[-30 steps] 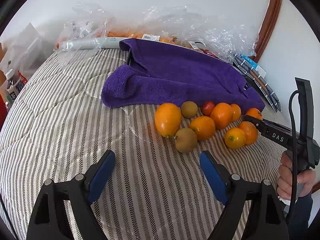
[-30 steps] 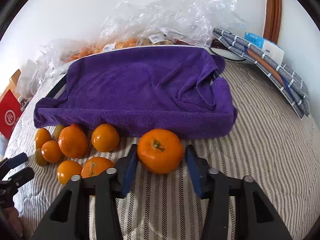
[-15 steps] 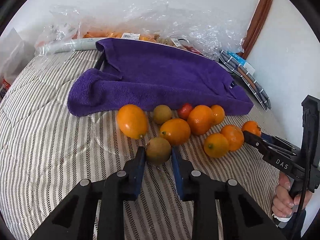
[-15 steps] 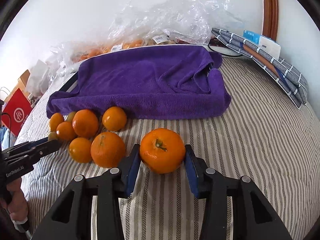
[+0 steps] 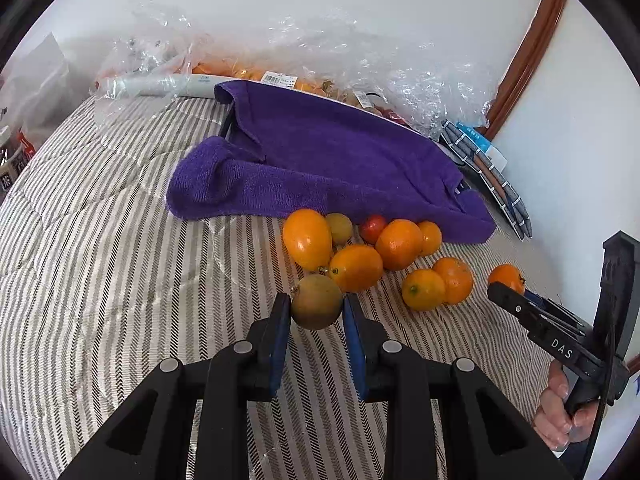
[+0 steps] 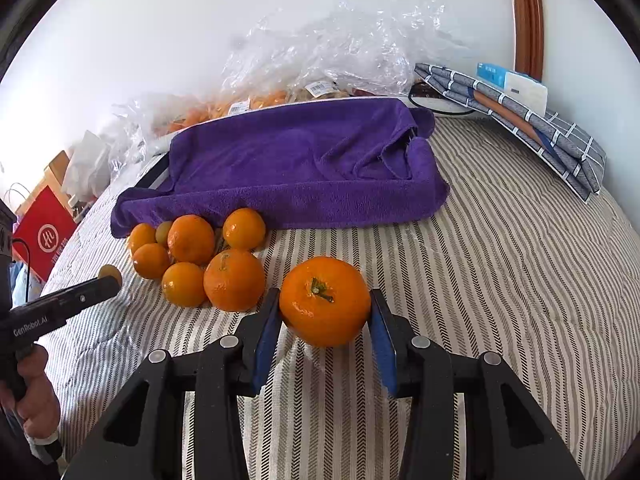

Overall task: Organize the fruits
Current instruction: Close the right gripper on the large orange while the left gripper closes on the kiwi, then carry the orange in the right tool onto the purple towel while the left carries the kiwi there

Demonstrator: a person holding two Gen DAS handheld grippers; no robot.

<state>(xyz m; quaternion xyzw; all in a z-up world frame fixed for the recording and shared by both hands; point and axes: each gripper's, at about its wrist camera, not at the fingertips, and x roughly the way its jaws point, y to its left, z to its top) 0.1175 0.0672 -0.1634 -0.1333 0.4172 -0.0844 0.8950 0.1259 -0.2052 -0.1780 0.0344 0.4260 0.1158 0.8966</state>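
Note:
My left gripper (image 5: 316, 308) is shut on a brownish-green round fruit (image 5: 317, 301), at the near edge of a pile of oranges (image 5: 356, 267) on the striped bedcover. A small red fruit (image 5: 373, 228) and a greenish one (image 5: 339, 227) lie at the pile's back, by the purple towel (image 5: 320, 160). My right gripper (image 6: 325, 312) is shut on a large orange (image 6: 325, 300) with a green stem, held just right of the pile (image 6: 234, 280). In the left wrist view that gripper (image 5: 516, 300) shows at far right with its orange (image 5: 506, 278). The left gripper (image 6: 108, 280) shows at left in the right wrist view.
A purple towel (image 6: 296, 164) covers a flat thing behind the fruit. Clear plastic bags (image 5: 340, 56) with more fruit lie along the wall. Folded grey checked cloth (image 6: 540, 128) and a small box sit at back right. A red bag (image 6: 44, 232) stands off the bed's left side.
My left gripper went from wide open to shut on the brownish-green fruit. My right gripper drew back from the towel with the large orange and now holds it beside the pile.

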